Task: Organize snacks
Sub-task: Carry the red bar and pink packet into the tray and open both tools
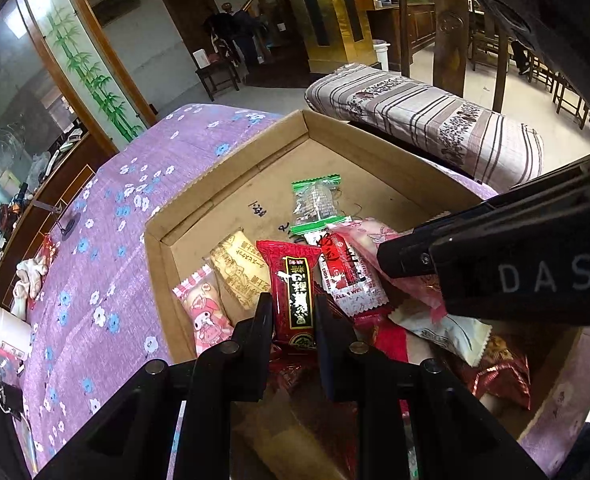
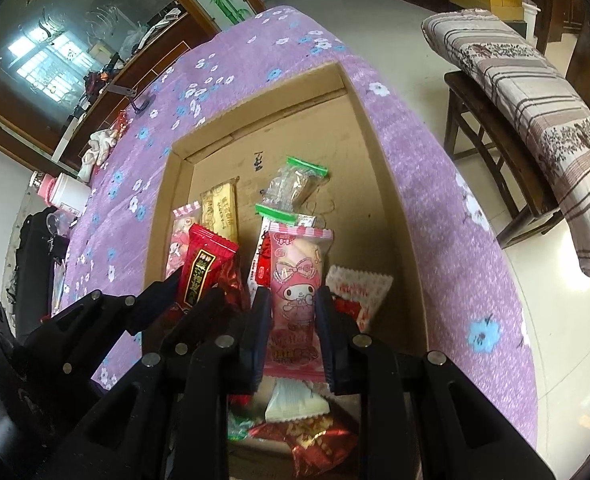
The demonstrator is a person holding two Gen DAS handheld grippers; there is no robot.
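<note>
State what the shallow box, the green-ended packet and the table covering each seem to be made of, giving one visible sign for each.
Shallow box: brown cardboard, matt; creased floor and raw cut rim.
Green-ended packet: thin clear plastic film, glossy; its contents show through between the green seals.
Table covering: probably woven cloth, matt purple with a printed flower pattern; it drapes softly over the edge.

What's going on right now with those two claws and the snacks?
Left gripper shut on red snack packet. Right gripper shut on pink bunny packet. Both over cardboard box. Nothing in the way.
</note>
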